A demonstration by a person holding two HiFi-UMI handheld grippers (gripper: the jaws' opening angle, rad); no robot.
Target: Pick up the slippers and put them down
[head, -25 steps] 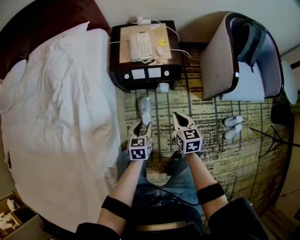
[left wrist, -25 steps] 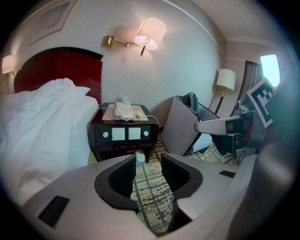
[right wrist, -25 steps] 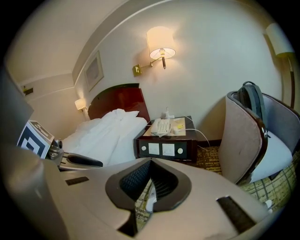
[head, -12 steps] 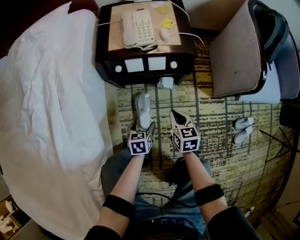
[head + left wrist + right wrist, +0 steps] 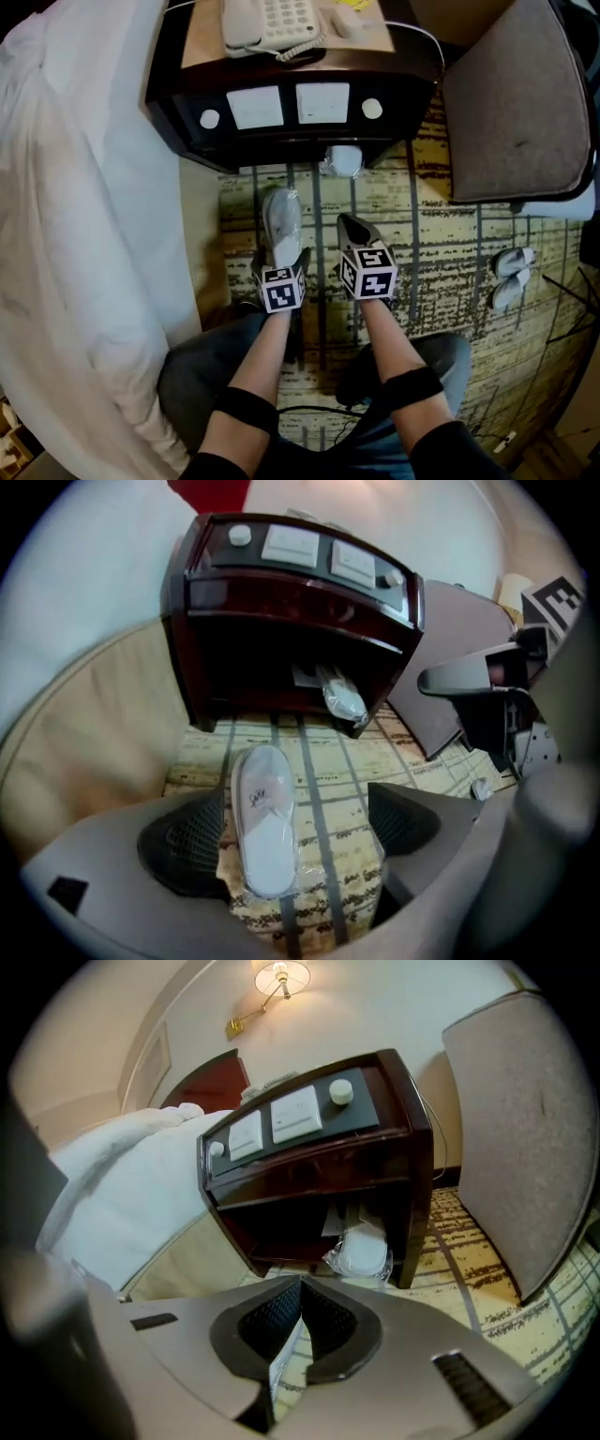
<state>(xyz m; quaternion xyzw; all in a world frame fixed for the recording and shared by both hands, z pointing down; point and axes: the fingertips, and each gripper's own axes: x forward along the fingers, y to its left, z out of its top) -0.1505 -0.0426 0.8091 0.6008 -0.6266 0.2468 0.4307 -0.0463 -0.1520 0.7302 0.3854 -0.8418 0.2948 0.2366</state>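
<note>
Put-down looks half done: the left gripper's fingers, just opened, straddle the wrapped slipper lying on the carpet, while the right gripper is clenched on a wrapper, probably the other slipper's, to lower and release next.

A wrapped slipper lies on the patterned carpet at centre. A nightstand stands at 12 o'clock, two slippers at 3 o'clock.

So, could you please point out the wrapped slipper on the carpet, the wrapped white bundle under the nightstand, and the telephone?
wrapped slipper [image 5: 265, 827]: left gripper view, middle of its white upper side.
wrapped white bundle [image 5: 364, 1251]: right gripper view, its white front.
telephone [image 5: 286, 17]: head view, its keypad.
</note>
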